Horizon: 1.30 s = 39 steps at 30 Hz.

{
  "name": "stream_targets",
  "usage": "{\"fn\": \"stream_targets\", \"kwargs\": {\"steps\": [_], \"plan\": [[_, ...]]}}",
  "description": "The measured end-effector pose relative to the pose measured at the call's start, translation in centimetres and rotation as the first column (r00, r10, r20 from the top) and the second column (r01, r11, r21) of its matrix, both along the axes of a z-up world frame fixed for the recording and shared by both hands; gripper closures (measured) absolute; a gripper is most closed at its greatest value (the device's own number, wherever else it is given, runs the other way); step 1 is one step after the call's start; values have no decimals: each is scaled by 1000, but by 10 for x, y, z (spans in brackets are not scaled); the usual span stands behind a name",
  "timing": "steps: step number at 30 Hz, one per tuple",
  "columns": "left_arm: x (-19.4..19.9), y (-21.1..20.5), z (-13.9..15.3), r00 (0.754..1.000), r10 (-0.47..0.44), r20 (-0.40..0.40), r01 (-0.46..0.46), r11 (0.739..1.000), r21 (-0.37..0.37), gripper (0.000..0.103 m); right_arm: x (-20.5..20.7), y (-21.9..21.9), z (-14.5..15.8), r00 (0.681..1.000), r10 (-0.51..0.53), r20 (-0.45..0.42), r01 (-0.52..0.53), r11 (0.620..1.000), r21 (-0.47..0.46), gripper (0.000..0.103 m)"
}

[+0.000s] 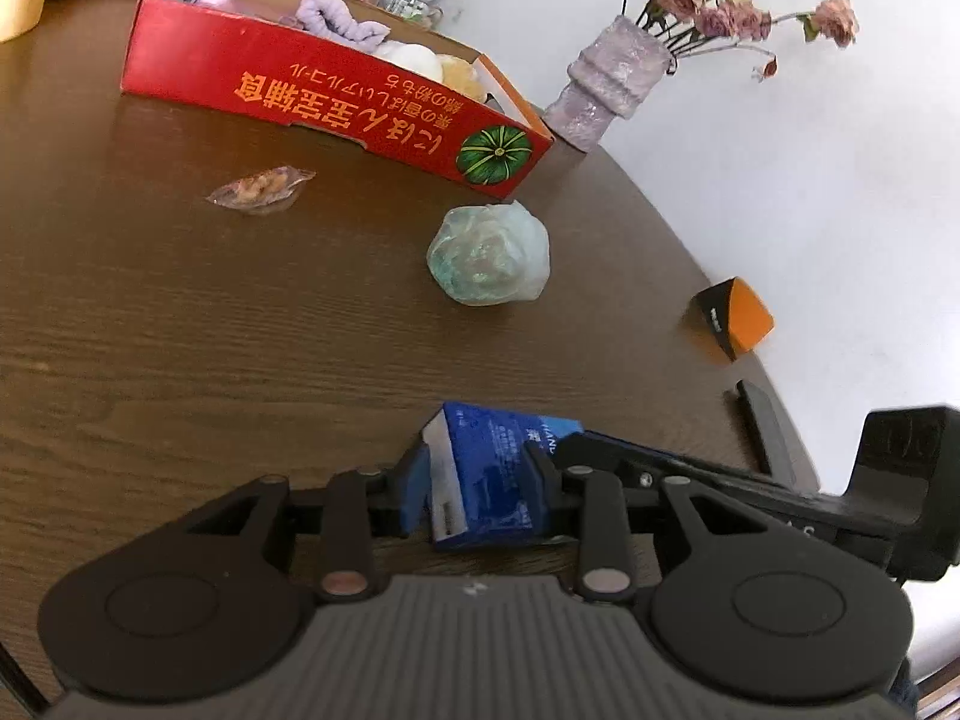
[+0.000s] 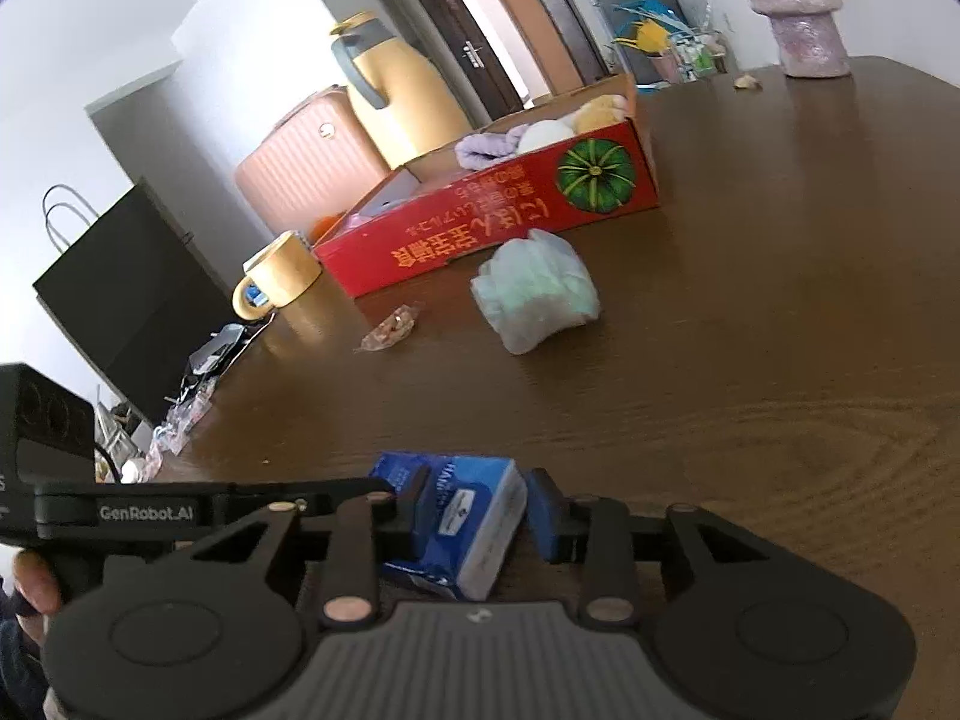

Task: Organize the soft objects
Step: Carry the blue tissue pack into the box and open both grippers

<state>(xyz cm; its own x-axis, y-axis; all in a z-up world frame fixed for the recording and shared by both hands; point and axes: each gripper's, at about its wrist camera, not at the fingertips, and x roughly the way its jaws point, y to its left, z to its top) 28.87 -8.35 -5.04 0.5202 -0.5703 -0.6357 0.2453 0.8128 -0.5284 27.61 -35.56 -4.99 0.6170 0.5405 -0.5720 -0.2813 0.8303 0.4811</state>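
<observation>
A blue tissue pack [image 1: 489, 471] lies on the brown table near the front edge. My left gripper [image 1: 480, 480] is shut on one end of it. My right gripper [image 2: 480, 516] is shut on the other end of the pack [image 2: 465, 519]. A pale green soft bundle [image 1: 489, 255] lies on the table beyond, also in the right wrist view [image 2: 534, 294]. A red cardboard box [image 1: 312, 102] behind it holds a lilac cloth [image 1: 342, 21] and pale soft balls [image 1: 414, 57]. The box shows in the right wrist view [image 2: 480, 222] too.
A small clear snack wrapper [image 1: 261, 189] lies left of the bundle. A purple vase [image 1: 606, 87] with dried roses stands right of the box. An orange-black block [image 1: 735, 318] sits near the right table edge. A yellow mug [image 2: 279, 276] and yellow jug [image 2: 399, 96] stand by the box.
</observation>
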Motion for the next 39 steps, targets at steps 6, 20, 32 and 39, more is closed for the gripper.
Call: {"fn": "stream_targets", "kwargs": {"steps": [6,20,32,39], "plan": [[-3,7,0,1000,-22,-2,22,999,-36,74,-5,-3,-7,999,27,-22,-26,998,57,72],[94,-6,100,968,-18,251,43,995,-94,77,98,-10,101,977,-35,211,35,999,1,76],[271,-35,43,999,-11,36,13,999,-44,79,270,23,74,994,-96,61,109,955,-276,72],[281,-35,22,1000,-19,1,19,1000,-15,74,269,42,60,993,-84,78,109,903,-416,74]]}}
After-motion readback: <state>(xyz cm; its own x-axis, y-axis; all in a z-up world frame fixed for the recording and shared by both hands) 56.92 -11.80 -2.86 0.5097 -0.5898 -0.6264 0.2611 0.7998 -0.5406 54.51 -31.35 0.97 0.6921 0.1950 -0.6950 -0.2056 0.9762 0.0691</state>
